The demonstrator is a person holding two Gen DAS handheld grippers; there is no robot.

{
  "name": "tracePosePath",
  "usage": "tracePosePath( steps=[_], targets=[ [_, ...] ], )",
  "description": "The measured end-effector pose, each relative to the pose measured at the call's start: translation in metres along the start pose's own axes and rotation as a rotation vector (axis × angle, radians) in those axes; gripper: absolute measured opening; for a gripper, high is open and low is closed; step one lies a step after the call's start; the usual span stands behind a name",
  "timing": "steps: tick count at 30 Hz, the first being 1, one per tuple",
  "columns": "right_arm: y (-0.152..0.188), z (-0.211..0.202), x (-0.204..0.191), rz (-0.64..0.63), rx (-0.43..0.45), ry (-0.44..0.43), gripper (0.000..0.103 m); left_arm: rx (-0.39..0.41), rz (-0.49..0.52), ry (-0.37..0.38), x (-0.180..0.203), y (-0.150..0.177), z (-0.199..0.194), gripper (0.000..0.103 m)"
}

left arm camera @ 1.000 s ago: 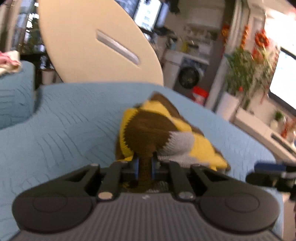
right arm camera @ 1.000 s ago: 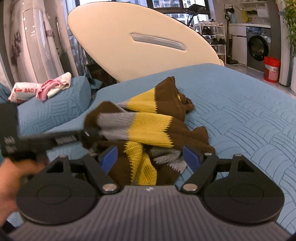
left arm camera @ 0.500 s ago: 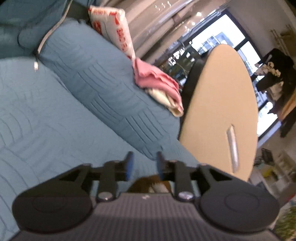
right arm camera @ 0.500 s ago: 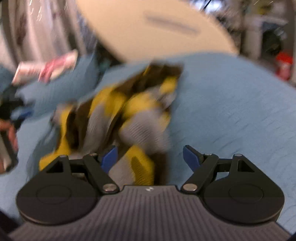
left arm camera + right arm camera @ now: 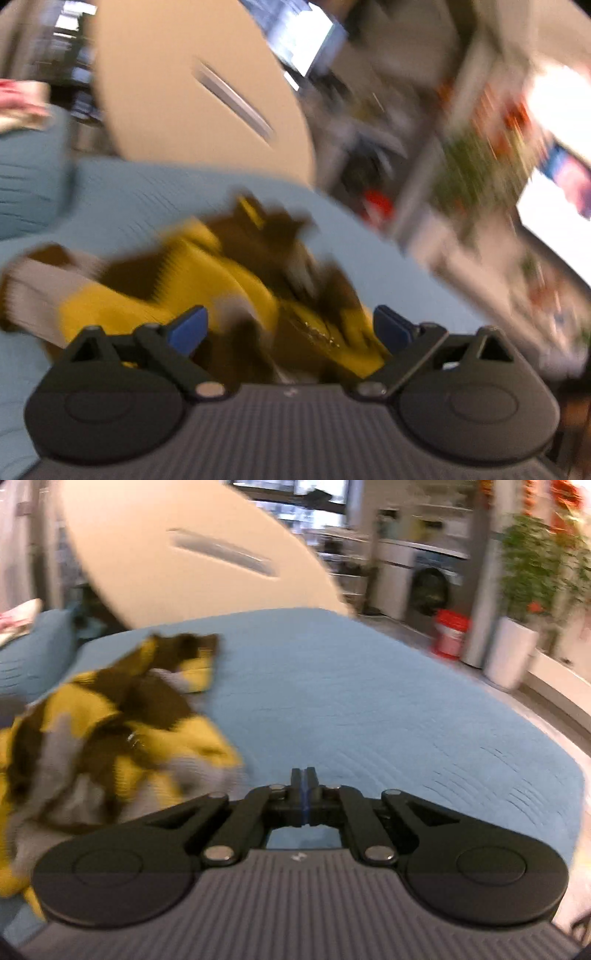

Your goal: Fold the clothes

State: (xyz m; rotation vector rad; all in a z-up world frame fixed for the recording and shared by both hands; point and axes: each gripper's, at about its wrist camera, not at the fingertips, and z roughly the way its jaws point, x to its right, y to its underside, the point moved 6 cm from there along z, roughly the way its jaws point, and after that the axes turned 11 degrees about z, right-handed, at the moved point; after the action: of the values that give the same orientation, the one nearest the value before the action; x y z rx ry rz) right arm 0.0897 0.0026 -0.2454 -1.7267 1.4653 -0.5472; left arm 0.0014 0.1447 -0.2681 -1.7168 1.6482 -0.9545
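One sweater (image 5: 207, 280) is in view, a knit of yellow, brown and grey bands, and it lies crumpled in a heap on the blue quilted bed (image 5: 369, 701). In the right wrist view the heap sits toward the left side of the bed, with bare cover stretching away to the right of it.

There are two grippers. The left gripper (image 5: 290, 326) hangs just over the near edge of the heap; its jaws are opening, the two blue pads (image 5: 188, 328) stand far apart, and the knit lies below and between them without either pad pressing on it. The picture is blurred, so finer contact cannot be told. The right gripper (image 5: 303, 786) is clenched, its fingers pressed together with nothing between them, over bare cover just to the right of the sweater.

Behind the bed stands one large cream oval board (image 5: 192, 565) with a grey slot in it. At the left edge lies one blue bolster (image 5: 29, 192) with a pink and white bundle of cloth (image 5: 20, 105) on top. Beyond the bed's far right corner are one washing machine (image 5: 428, 587), one red bucket (image 5: 450, 633) and one green plant in a white pot (image 5: 511, 651).
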Motion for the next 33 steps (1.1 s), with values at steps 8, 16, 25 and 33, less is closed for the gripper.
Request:
tracePosePath(
  steps=[8, 16, 25, 33],
  targets=[
    [-0.016, 0.026, -0.011, 0.069, -0.049, -0.278, 0.047, -0.175, 0.11, -0.225, -0.008, 0.032, 0.024, 0.092],
    [-0.005, 0.102, -0.032, 0.067, -0.243, -0.375, 0.055, -0.084, -0.12, -0.084, -0.037, 0.02, 0.012, 0.096],
    [-0.003, 0.017, 0.029, 0.108, -0.004, -0.11, 0.012, -0.14, -0.002, -0.096, -0.021, 0.017, 0.029, 0.097],
    [0.008, -0.035, -0.011, 0.041, 0.117, -0.318, 0.013, -0.019, 0.038, -0.184, -0.019, 0.003, -0.018, 0.097]
  ],
)
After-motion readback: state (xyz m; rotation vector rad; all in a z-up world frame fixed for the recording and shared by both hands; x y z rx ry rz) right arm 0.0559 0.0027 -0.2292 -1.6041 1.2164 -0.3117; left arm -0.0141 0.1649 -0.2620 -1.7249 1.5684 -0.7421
